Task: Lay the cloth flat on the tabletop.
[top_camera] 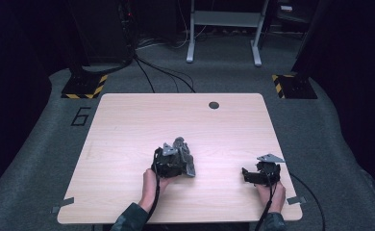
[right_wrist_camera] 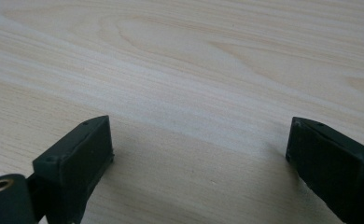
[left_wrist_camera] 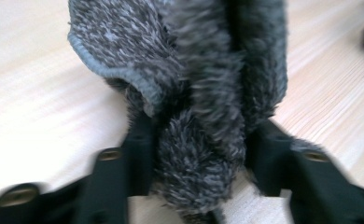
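One grey sock, clamped by left gripper.

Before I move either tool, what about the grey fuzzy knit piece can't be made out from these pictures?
- Grey knit piece: in the left gripper view its top and far end are cut off by the frame edge; motion blur softens the weave.
- In the high view the left tool covers much of it, and it is too small to tell what garment it is.
- The right tool is open over bare table.

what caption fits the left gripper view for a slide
Left gripper clamped on a fuzzy grey knit sock above the wooden table.
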